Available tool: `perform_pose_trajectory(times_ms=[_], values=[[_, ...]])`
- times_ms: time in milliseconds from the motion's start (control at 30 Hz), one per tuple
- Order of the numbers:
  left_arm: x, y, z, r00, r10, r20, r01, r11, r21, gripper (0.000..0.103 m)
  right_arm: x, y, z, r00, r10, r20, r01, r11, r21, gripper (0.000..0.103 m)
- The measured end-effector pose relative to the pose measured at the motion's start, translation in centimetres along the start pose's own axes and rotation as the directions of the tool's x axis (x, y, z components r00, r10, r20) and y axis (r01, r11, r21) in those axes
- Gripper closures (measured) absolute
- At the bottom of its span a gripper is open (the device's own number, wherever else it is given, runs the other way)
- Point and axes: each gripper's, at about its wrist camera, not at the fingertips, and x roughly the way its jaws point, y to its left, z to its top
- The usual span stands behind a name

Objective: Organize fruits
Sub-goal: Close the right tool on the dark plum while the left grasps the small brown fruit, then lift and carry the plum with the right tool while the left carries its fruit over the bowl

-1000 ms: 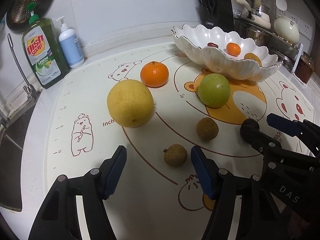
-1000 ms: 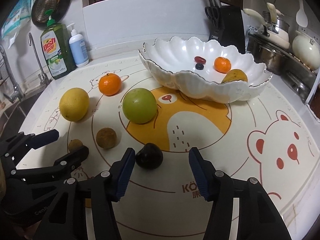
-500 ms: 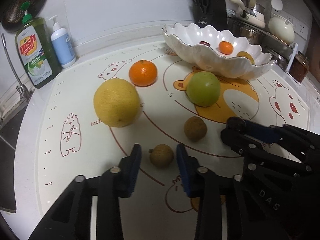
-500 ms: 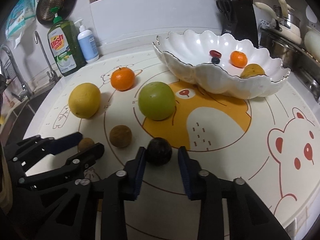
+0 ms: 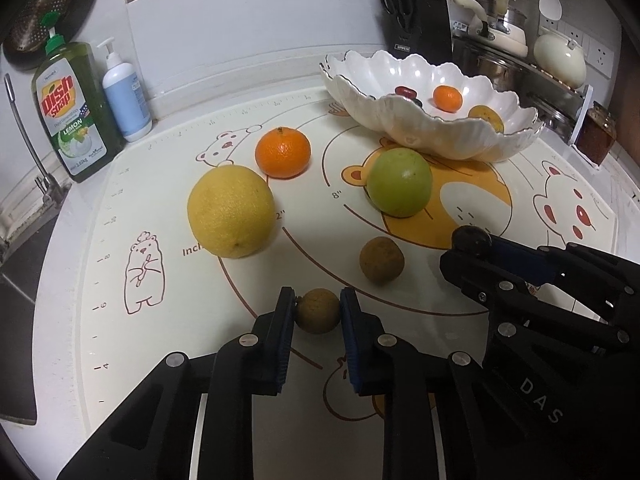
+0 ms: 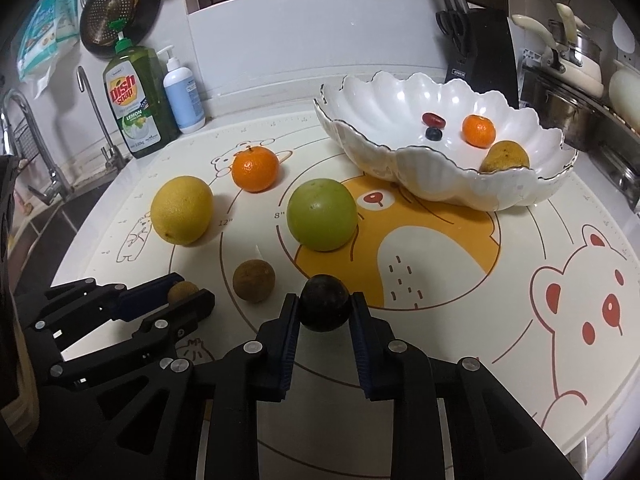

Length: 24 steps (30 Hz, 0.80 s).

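Note:
My left gripper [image 5: 317,305] is closing on a small brown fruit [image 5: 318,314] that rests on the bear-print mat [image 5: 168,184]; both blue pads touch it. My right gripper [image 6: 325,305] is shut on a dark round fruit [image 6: 324,300], also down on the mat. A second brown fruit [image 5: 381,260] lies between the two grippers. Beyond them sit a yellow citrus [image 5: 231,211], a mandarin [image 5: 283,153] and a green fruit [image 5: 399,182]. The scalloped white bowl [image 6: 432,184] at the back right holds a small mandarin, a yellowish fruit and two tiny dark and red ones.
Dish soap bottle [image 5: 72,120] and a pump bottle [image 5: 126,100] stand at the back left by the tap [image 5: 28,140] and sink. A knife block [image 5: 420,20] and pots [image 5: 496,44] line the back right behind the bowl.
Both grippers went from wide open to closed, the left on the small brown fruit and the right on the dark fruit. Both fruits stay on the mat.

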Motion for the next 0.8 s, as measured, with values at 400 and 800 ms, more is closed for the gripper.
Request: perform_pose_trajectory(times_ms=[400, 800], values=[[-1.1, -0.3, 1.1, 1.0, -0.006, 0.023, 0.006, 1.0, 0.003, 0.079, -1.3, -0.7, 0.5, 0.999, -0.018, 0.032, 0.018, 1.0, 0.008, 0.077], [-2.1, -1.5, 3.5, 0.997, -0.018, 0.069, 0.016, 1.0, 0.026, 0.079, -2.6, -2.7, 1.9, 0.996, -0.053, 0.071, 0.05, 0.998, 0.037, 0.077]])
